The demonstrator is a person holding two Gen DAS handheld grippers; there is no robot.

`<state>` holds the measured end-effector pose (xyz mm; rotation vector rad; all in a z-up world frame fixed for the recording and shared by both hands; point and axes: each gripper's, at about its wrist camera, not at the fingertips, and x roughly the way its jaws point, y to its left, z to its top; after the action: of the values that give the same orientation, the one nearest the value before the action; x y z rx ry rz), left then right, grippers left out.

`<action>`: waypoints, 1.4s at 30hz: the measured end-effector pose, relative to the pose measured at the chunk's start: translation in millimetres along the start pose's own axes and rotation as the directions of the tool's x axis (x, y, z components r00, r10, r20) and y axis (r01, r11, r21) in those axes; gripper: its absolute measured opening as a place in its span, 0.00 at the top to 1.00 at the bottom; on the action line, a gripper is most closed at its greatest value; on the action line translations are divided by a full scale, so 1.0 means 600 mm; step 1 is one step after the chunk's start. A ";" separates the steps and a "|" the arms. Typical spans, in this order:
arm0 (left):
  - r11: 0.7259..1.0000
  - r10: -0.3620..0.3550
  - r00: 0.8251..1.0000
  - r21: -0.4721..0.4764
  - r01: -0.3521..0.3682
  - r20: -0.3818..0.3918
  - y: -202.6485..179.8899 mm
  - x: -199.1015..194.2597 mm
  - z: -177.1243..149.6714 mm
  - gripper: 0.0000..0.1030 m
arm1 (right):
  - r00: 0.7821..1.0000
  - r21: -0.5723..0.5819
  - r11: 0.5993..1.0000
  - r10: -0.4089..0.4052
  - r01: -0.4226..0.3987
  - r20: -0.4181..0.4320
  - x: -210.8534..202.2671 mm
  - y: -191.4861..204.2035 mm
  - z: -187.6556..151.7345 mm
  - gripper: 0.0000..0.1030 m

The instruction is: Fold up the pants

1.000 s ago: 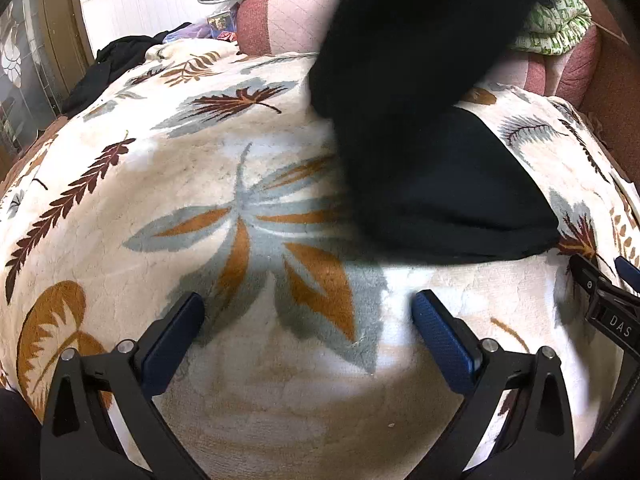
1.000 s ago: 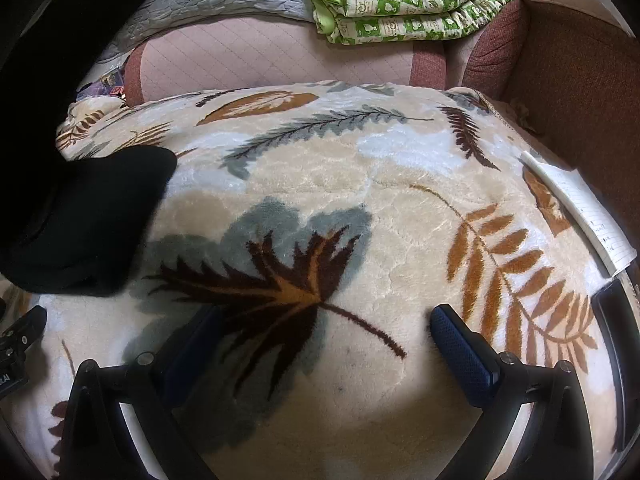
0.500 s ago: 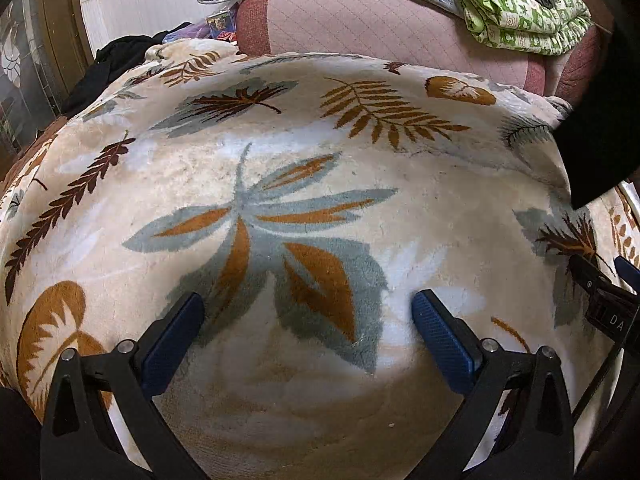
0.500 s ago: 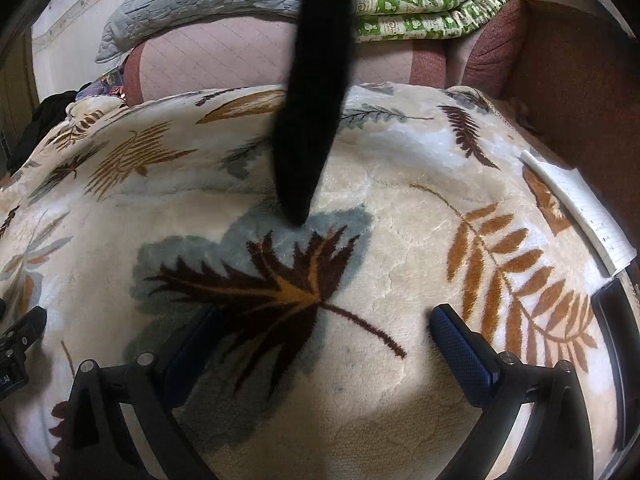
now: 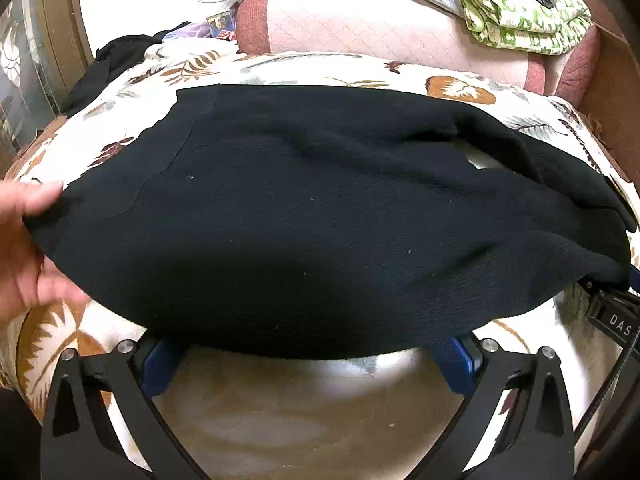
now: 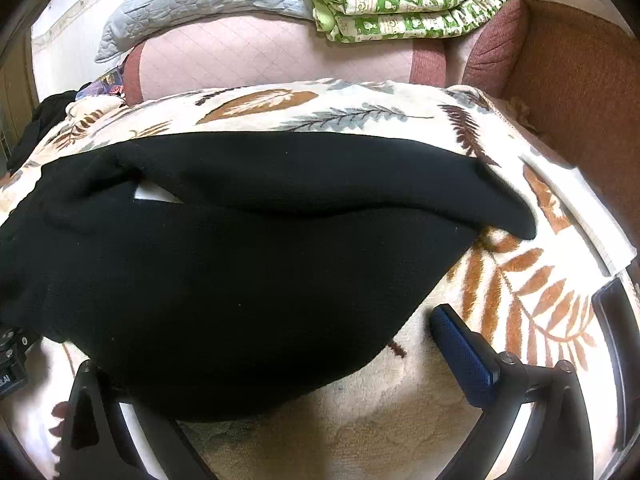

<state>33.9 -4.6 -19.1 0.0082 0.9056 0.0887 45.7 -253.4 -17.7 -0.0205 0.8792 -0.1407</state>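
Far left in the left wrist view, a bare hand point(image 5: 24, 248) pinches the waist end of the black pants point(image 5: 304, 216) and holds that edge just off the blanket point(image 5: 304, 408). The pants lie crosswise over the leaf-print blanket, waist to the left, legs running off to the right.

Centre now: the left gripper point(image 5: 312, 360) sits low at the near edge, its fingers spread wide, blue pads tucked under the hem of the cloth, clamped on nothing. Across to the right wrist view, the two legs lie one behind the other with a small slit of blanket showing between them, the cuffs ending beside the orange fern print. The right gripper point(image 6: 280, 360) is also spread apart and empty; its left finger is hidden under the cloth, its right pad point(image 6: 464, 352) bare on the blanket.

By my read this is the laying-out stage, no fold made yet. Next move likely calls for flattening the legs, then each gripper closing on an edge, waist and cuffs, to carry one end over the other.
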 end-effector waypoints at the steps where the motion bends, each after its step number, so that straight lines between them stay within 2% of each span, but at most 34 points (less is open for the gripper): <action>1: 1.000 -0.001 1.000 -0.001 0.001 0.000 0.000 0.000 0.000 0.00 | 1.000 0.000 1.000 0.000 0.000 0.002 -0.001 0.001 -0.001 0.01; 42: 1.000 0.000 1.000 0.000 0.000 0.004 0.005 0.000 -0.005 0.00 | 1.000 0.003 1.000 0.005 -0.005 0.006 -0.001 0.002 0.001 0.01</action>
<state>31.1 -1.9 -20.9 0.0084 0.9020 0.0888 45.7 -252.3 -16.9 -0.0163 0.8726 -0.1370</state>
